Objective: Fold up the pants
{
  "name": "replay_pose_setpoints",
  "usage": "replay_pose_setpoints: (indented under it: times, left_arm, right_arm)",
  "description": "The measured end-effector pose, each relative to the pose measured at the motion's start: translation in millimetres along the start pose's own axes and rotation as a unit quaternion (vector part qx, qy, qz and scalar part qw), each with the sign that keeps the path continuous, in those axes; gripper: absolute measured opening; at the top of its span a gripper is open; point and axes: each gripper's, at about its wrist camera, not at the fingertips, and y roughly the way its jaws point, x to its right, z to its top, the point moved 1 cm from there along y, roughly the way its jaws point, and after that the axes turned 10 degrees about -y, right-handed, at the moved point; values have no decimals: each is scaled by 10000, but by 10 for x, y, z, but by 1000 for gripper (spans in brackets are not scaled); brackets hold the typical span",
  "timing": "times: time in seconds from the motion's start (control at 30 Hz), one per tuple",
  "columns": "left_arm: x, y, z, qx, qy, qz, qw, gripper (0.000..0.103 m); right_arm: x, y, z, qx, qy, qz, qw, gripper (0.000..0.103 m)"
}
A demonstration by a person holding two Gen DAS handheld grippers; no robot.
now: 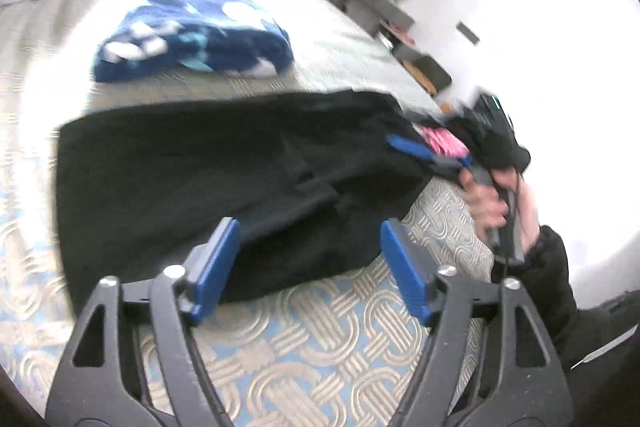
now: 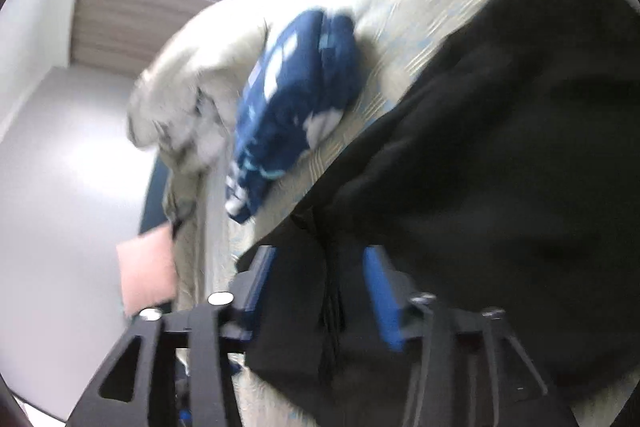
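Both views blurred by motion; fine detail unreliable.

Black pants (image 1: 224, 179) lie across a bed cover (image 1: 312, 355) patterned with interlocking pale rings on light blue. In the left wrist view the garment fills the frame centre, running from 9 o'clock to 3 o'clock, and its near edge reaches in between the left tool's fingers.

Left gripper (image 1: 310, 259): blue-padded fingers (image 1: 218, 267) spread wide, released, nothing pinched. The pants' hem sits between and just beyond the fingertips; whether the cloth touches a pad cannot be told.

Right gripper (image 1: 436, 157): seen from the left camera at 3 o'clock, its blue fingers against the far end of the pants, a person's bare hand (image 1: 490, 203) on the handle, black sleeve below. In the right wrist view the same gripper (image 2: 320, 267) shows black cloth bunched between both blue pads, cloth draping down over the mechanism. Fingers sit closed in on the fabric: grasping the pants.

Blue patterned garment (image 1: 192, 35), folded, lies on the bed at 11 o'clock of the pants, apart from them. In the right wrist view it (image 2: 292, 103) lies at 11 o'clock of the black cloth, next to a pale rumpled duvet (image 2: 188, 99).

A dark shelf unit (image 1: 380, 11) stands against the wall at 1 o'clock.
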Motion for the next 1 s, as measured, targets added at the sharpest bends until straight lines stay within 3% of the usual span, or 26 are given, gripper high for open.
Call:
replay_pose_setpoints:
  times: [0.13, 0.27, 0.33, 0.4, 0.47, 0.57, 0.7, 0.83, 0.93, 1.0]
  left_arm:
    - [-45, -96, -162, 182, -255, -160, 9994, 76]
    - [181, 59, -241, 393, -293, -162, 9987, 78]
    - [402, 136, -295, 476, -143, -61, 9987, 87]
    - [697, 281, -301, 486, 250, 61, 9985, 88]
    - [981, 517, -286, 381, 712, 177, 9966, 88]
    - [1372, 921, -234, 144, 1271, 323, 9913, 90]
    - [1700, 1385, -201, -34, 1840, 627, 9809, 90]
    - [1824, 1693, -209, -307, 1917, 500, 9797, 90]
    - [1919, 1878, -254, -470, 2112, 615, 9744, 90]
    - [1970, 1981, -268, -540, 2151, 617, 9731, 90]
  right_arm:
    - [200, -656, -376, 554, 390, -124, 9976, 60]
    - [512, -1114, -672, 1008, 785, -588, 9901, 62]
    - [671, -1243, -710, 1166, 1040, -698, 9852, 62]
    - [804, -1287, -744, 1226, 1361, -586, 9813, 63]
    - [972, -1307, -766, 1389, 1856, -202, 9725, 65]
    - [1076, -1295, -714, 1581, 2206, -329, 9619, 68]
    - [1129, -1214, -491, 1583, 2156, -594, 9617, 71]
    - [1244, -1090, -222, 1400, 2052, -564, 9670, 71]
    - [1298, -1024, -71, 1324, 2032, -615, 9682, 72]
    - [1325, -1037, -41, 1337, 2065, -422, 9684, 66]
